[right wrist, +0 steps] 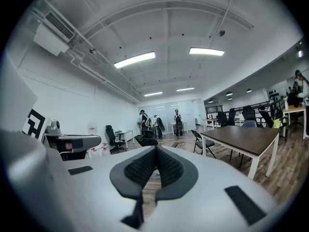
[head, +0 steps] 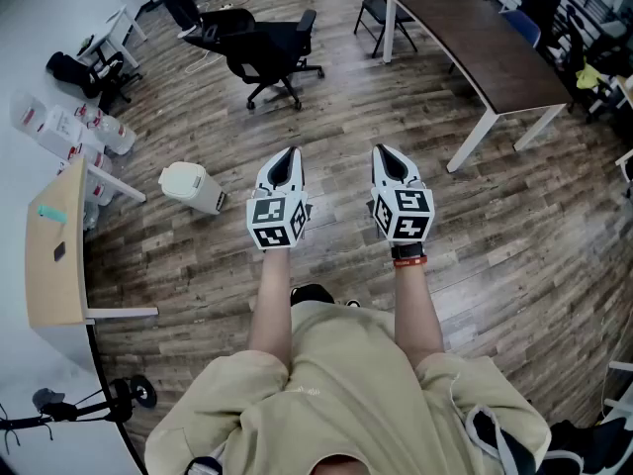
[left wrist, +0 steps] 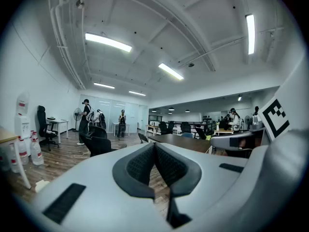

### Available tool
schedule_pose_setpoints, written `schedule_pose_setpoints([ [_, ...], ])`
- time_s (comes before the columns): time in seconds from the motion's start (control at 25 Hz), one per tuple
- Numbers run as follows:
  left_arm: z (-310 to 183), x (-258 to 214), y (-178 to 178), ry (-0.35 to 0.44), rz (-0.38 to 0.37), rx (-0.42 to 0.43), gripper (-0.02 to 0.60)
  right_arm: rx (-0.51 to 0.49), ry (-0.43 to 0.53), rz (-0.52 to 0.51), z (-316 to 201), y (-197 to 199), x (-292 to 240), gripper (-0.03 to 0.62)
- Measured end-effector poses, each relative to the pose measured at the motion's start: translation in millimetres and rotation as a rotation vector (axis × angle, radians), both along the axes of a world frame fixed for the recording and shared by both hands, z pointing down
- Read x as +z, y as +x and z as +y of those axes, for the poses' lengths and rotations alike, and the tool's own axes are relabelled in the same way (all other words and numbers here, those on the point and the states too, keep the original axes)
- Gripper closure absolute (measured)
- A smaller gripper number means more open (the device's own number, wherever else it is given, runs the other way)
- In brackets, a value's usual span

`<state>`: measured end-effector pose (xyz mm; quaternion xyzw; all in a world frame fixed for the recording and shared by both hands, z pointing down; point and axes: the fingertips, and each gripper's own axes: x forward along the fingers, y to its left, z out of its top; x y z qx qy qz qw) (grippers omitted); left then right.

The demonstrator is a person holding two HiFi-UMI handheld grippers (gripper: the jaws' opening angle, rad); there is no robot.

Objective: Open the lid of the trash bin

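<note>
— Head view first. What's hard to make out?
— The trash bin (head: 193, 186). It's small and white on the wood floor (head: 336, 117). Its lid looks down, but any label on it is too small to tell.
— Where are the tongs from it?
— Both hang in the air to the right of the trash bin, well apart from it. The left tongs (head: 287, 154) are nearer and the right tongs (head: 388, 150) are further right.
— Any writing?
— Left of the trash bin lie bottles (head: 74, 127) with red labels I can't read. The marker cubes (head: 275, 221) carry only black-and-white squares. Beyond the bin stands a black office chair (head: 267, 52).
— Left gripper view?
— The ribbed pads of the left tongs are pressed together at the tips, with nothing between them. I can't pick out the trash bin here. The tongs' grey body covers the lower picture. Far off are people (left wrist: 85, 120) and a dark long table (left wrist: 186, 141).
— Right gripper view?
— Much the same. The right tongs are closed tip to tip and empty, and their own body covers the near floor. I can't make out the trash bin here either.
</note>
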<state>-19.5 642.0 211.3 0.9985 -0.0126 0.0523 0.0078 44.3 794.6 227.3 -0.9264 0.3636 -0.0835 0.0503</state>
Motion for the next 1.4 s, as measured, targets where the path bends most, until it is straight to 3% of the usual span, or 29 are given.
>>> schedule_pose_setpoints([
  [0.24, -3.8, 11.0, 3.5, -0.024, -0.019, 0.0, 0.557, -0.005, 0.014, -0.034, -3.6, 9.4, 11.8, 0.58],
  [0.48, -38.6, 26.1, 29.3, -0.052, -0.032, -0.013, 0.558, -0.034, 0.048, -0.066, -42.2, 33.0, 20.7, 0.58],
  [0.72, -109.5, 13.7, 77.3, -0.075, -0.021, -0.017, 0.557, -0.081, 0.157, -0.129, -124.9, 79.2, 4.5, 0.579],
  [1.12, -239.1, 2.5, 140.1, -0.123, -0.014, -0.034, 0.557, -0.076, 0.102, -0.108, -249.8, 137.3, -10.6, 0.579],
  [1.4, -287.0, -0.1, 185.9, -0.117, -0.001, 0.009, 0.557, -0.056, 0.096, -0.1, -300.6, 176.4, -11.9, 0.579],
])
